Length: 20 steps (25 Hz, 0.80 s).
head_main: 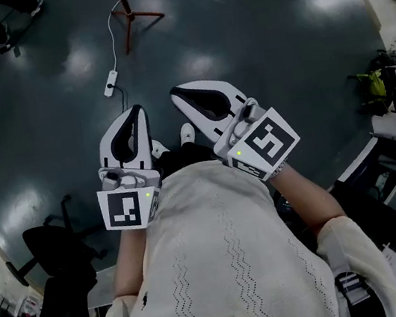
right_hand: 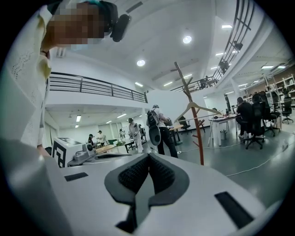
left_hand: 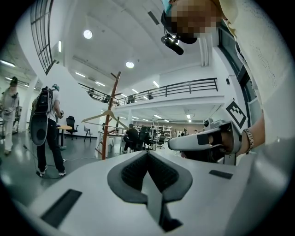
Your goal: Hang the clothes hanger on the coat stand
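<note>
The white left gripper (head_main: 136, 115) and right gripper (head_main: 179, 95) are dark-padded inside. Each carries a black-and-white marker cube (head_main: 126, 208) at its rear. The person wears a cream knit sweater (head_main: 221, 248).

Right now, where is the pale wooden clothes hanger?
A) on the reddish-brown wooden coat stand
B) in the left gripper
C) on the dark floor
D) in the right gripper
A: the pale clothes hanger hangs from a branch of the reddish-brown coat stand.

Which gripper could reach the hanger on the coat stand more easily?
Left, probably, though barely: the coat stand is nearly straight ahead of the left gripper, while the right gripper angles across. Both are shut and empty.
</note>
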Available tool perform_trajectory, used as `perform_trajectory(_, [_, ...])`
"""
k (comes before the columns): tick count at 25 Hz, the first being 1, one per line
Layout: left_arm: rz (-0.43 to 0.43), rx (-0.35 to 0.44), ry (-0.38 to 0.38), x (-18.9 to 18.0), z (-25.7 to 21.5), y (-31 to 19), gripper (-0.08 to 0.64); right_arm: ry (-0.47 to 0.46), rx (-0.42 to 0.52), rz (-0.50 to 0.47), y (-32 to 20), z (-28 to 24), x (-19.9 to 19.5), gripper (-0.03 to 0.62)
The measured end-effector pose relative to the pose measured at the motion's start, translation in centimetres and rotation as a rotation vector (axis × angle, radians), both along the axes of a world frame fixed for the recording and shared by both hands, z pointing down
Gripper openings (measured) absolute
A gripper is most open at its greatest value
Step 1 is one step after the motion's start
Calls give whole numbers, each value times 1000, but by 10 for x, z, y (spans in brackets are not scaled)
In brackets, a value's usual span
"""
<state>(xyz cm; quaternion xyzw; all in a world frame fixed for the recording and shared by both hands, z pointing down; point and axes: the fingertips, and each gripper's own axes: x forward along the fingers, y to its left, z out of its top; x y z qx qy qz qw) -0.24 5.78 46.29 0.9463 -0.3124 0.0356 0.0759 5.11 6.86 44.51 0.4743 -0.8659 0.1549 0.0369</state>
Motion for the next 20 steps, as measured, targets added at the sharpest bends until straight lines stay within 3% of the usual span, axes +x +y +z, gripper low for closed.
perform_trajectory(7, [-11, 2, -5, -6, 0, 14, 12, -52, -24, 13, 22, 7, -15, 18])
perform_trajectory(20, [-80, -3, -15, -44, 4, 19, 12, -36, -65, -15, 47, 20, -38, 18])
